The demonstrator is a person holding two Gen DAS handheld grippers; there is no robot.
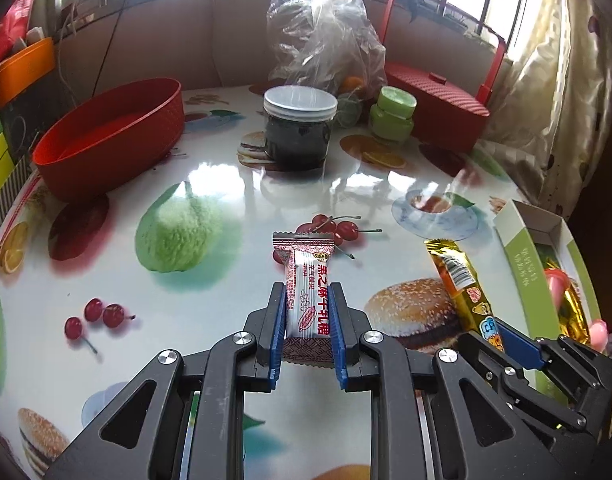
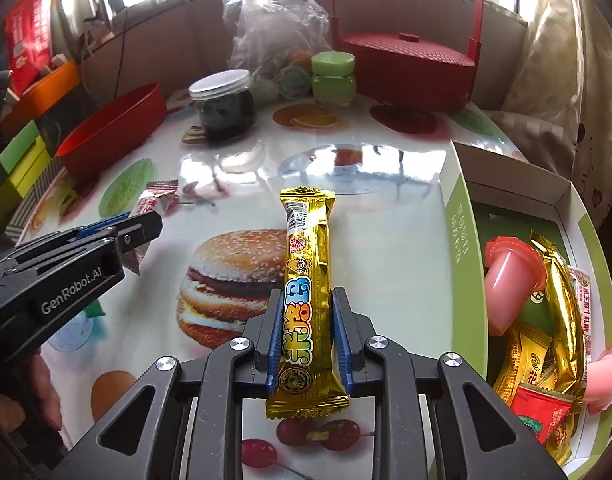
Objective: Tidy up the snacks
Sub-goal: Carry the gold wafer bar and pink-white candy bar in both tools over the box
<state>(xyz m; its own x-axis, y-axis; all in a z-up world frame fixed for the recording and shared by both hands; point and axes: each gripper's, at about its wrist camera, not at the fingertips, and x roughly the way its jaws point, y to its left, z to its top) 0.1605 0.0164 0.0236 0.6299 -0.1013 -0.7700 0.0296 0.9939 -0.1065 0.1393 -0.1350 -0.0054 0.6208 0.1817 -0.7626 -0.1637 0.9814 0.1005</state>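
Left gripper [image 1: 307,312]: clamped on the white-and-red candy bar [image 1: 306,292], pads flat against its long sides, far end poking out past the fingertips. Gripped low on the wrapper, likely so the bar stays level once clear of the table [image 1: 226,184].

Right gripper [image 2: 307,320]: narrow, closing on the gold snack bar [image 2: 307,280]; pads at both long edges near its lower half, wrapper lengthwise between the fingers. Whether it presses firmly yet, hard to tell. Bar lying on the table, not lifted.

Green-and-white box [image 2: 463,236]: open, just right of the right fingers; already containing pink jelly cups [image 2: 509,276], gold packets and a red packet. Probable destination for both bars.

Red tub [image 1: 106,140]: empty, well beyond the left fingers, to their left.
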